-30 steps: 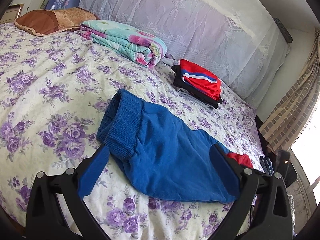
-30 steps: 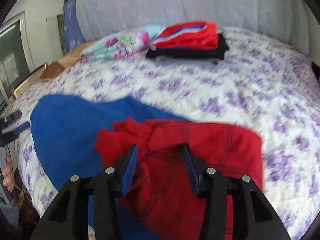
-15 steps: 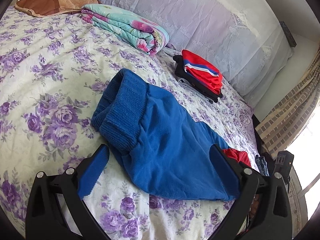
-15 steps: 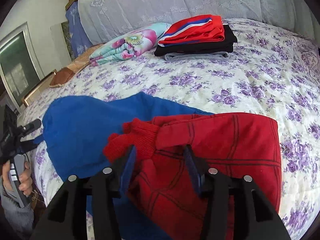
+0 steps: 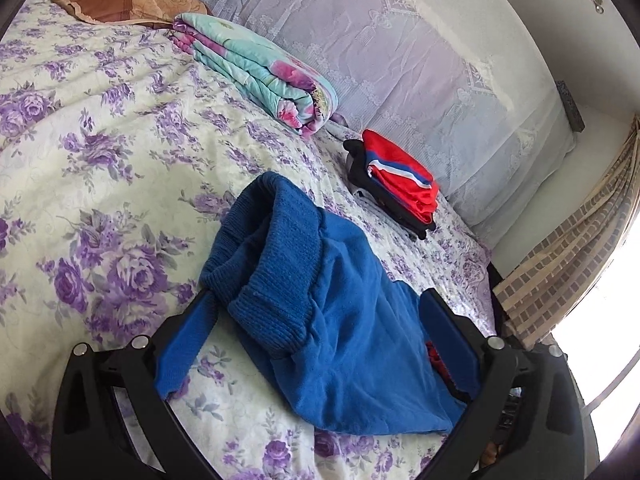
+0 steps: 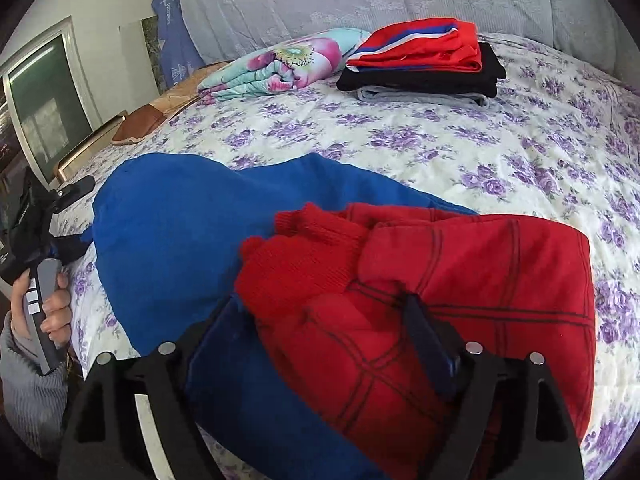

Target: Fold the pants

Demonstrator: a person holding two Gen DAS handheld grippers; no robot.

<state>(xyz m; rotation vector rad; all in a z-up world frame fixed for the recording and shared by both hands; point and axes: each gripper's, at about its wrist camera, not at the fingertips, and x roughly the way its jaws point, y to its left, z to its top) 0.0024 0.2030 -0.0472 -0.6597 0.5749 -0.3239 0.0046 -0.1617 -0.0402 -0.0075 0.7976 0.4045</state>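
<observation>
Pants: blue pants (image 5: 344,320) lie rumpled on the flowered bedspread (image 5: 100,152), ribbed waistband bunched up; red pants (image 6: 460,292) overlap them; left gripper (image 5: 316,328) hangs over the blue cloth, jaws wide apart; right gripper (image 6: 328,340) straddles the red cloth, jaws apart; folded clothes (image 6: 424,64), quilt (image 5: 260,76) and pillow (image 5: 116,0) sit beyond.

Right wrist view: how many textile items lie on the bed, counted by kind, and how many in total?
Unfolded pants: 2, the blue pants and the red pants.
Folded garments in the stack: 3, red striped, black, grey.
Folded floral blanket: 1.
Brown pillow: 1.
Total: 7.
</observation>
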